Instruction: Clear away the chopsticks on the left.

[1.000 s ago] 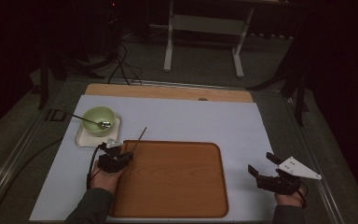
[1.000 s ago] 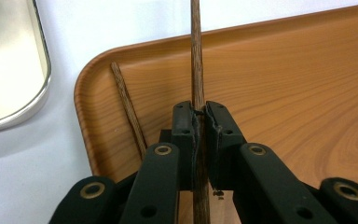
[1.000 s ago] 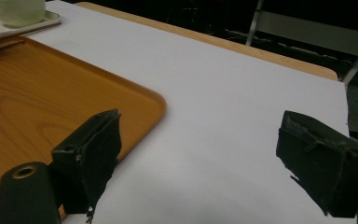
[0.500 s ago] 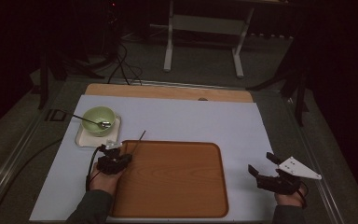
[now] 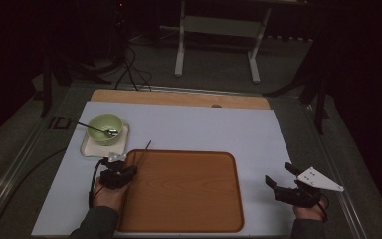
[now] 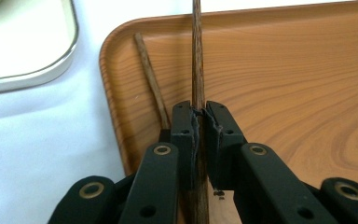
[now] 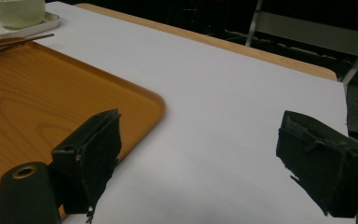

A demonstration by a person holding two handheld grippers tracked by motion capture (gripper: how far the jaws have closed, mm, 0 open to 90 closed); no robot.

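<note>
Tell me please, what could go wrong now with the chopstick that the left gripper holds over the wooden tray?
1. The left gripper pinches one chopstick only at the pad tips, so it may pivot or slip out.
2. The second chopstick lies right beside the jaws on the tray; a small sideways move could knock it.
3. The held stick reaches past the tray rim toward the white dish and might bump it.

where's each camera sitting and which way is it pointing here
High view: above the person's side, looking forward and down on the wooden tray, green bowl, both forearms, left claw and right claw.
Left gripper view: rides the left claw, looking along its jaws shut on a chopstick above the tray corner; a second chopstick lies beside.
Right gripper view: rides the right claw, jaws open over the white mat, facing the tray's right edge.
Shared: all views catch the tray.
</note>
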